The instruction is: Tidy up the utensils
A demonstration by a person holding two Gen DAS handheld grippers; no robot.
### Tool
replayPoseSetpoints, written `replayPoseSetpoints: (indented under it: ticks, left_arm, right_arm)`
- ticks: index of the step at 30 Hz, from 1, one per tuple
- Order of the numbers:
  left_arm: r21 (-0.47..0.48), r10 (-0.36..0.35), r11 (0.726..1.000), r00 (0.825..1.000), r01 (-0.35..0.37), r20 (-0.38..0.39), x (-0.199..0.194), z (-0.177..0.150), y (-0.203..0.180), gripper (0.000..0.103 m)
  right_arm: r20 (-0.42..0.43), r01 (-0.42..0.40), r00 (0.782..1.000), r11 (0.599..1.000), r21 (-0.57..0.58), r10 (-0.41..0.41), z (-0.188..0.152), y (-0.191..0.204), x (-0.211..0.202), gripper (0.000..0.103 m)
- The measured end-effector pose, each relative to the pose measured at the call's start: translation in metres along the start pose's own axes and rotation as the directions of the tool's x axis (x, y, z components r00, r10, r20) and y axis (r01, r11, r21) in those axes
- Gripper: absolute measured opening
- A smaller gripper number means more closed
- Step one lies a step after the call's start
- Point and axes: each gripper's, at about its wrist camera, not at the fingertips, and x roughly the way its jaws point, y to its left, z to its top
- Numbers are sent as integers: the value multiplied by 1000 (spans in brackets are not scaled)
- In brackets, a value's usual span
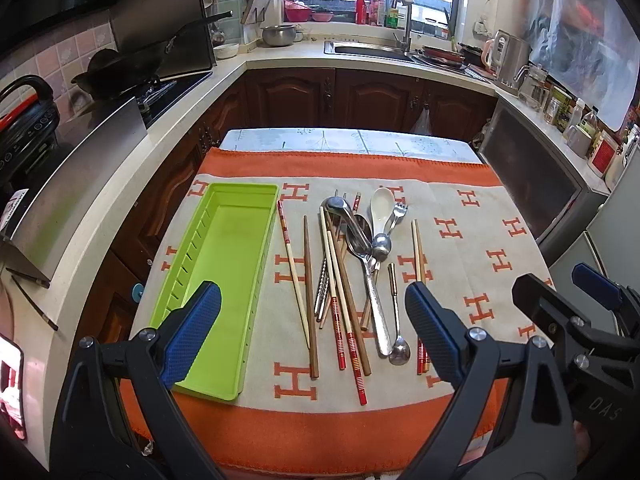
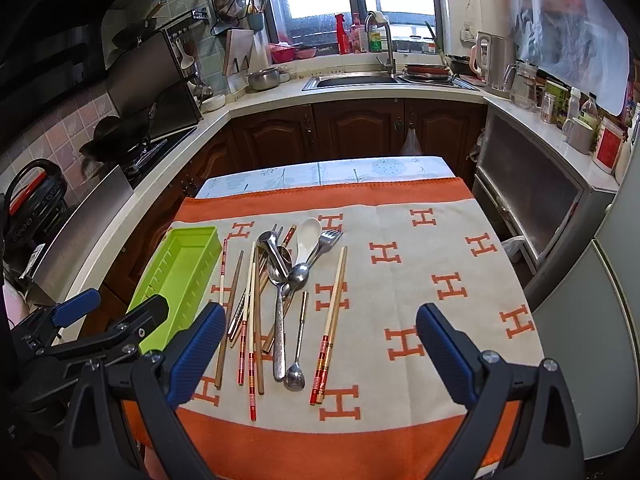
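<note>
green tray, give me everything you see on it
The green tray is a long, narrow, lime-green box, plastic by its look, open-topped and empty. Its left wall carries a row of slots, and the rim is raised all round. It lies flat on the orange-and-beige cloth at the table's left edge, lengthwise away from the camera. The utensils lie to its right, apart from it; the nearest is a red-tipped chopstick. Neither gripper touches it.
</note>
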Motion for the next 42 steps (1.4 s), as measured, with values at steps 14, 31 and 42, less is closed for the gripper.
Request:
replayPoseSetpoints:
  ticks: [14, 31, 42]
  left_arm:
    - [0, 0, 1000, 1000, 0, -2, 0, 1, 0, 92]
    - [0, 2, 1000, 1000, -2, -3, 0, -5, 4, 92]
    - [1, 3, 1000, 1000, -3, -4, 0, -7, 5, 92]
  right_arm:
    - [-7, -24, 1000, 999, 21, 24, -3, 1, 3, 97]
    - [-11, -29, 1000, 999, 26, 29, -5, 1, 3, 97]
    - [-13, -31, 999, 999, 26, 31, -6, 0, 3, 96]
